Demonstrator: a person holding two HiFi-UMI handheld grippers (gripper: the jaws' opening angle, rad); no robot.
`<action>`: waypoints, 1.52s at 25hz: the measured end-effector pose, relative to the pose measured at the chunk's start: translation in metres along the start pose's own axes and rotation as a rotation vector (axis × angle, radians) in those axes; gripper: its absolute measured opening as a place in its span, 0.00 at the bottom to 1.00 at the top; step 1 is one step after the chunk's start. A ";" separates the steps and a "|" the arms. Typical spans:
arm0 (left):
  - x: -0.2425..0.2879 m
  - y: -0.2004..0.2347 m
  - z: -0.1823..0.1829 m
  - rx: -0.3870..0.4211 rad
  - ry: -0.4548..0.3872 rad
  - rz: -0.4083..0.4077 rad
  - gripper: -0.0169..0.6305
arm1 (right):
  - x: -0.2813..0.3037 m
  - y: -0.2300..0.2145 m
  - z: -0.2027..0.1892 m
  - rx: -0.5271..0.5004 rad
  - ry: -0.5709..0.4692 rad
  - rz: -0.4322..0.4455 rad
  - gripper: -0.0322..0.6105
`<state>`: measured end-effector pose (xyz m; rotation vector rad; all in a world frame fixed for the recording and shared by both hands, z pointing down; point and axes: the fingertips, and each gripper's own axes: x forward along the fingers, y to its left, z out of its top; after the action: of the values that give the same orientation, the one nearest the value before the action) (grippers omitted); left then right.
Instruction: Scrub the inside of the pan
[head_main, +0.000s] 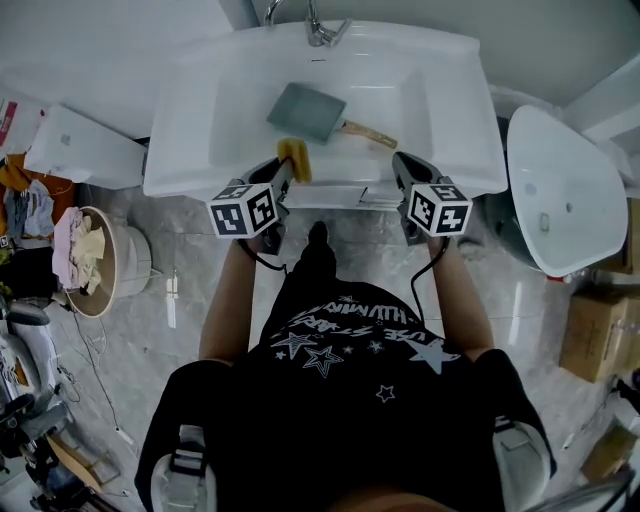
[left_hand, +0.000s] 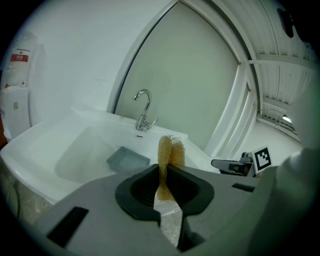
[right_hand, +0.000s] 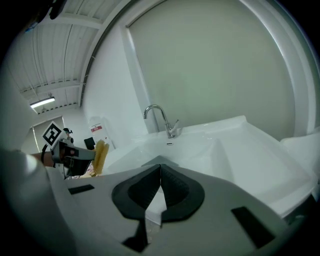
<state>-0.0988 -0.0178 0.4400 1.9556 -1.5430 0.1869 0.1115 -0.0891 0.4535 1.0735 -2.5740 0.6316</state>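
White sink (head_main: 185, 160) above grey floor (head_main: 200, 250) holds the pan (head_main: 305, 110); left gripper (left_hand: 165, 172) jaws pinch sponge (left_hand: 171, 150), right gripper (right_hand: 160, 172) jaws closed.

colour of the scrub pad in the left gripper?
Yellowish tan, with a fibrous mesh texture. The scrub pad shows best in the left gripper view.

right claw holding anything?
No, the right claw is shut, its jaws pressed together with nothing between them.
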 end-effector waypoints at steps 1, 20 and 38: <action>0.007 0.004 0.005 -0.001 0.004 -0.006 0.10 | 0.006 -0.004 0.005 0.000 0.001 -0.008 0.06; 0.107 0.086 0.057 0.020 0.184 -0.084 0.11 | 0.117 -0.044 0.022 -0.034 0.264 -0.087 0.06; 0.167 0.138 0.031 -0.017 0.352 -0.164 0.11 | 0.179 -0.064 -0.056 -0.275 0.733 -0.095 0.36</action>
<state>-0.1828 -0.1881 0.5481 1.9038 -1.1501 0.4228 0.0404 -0.2094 0.5941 0.6926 -1.8915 0.5029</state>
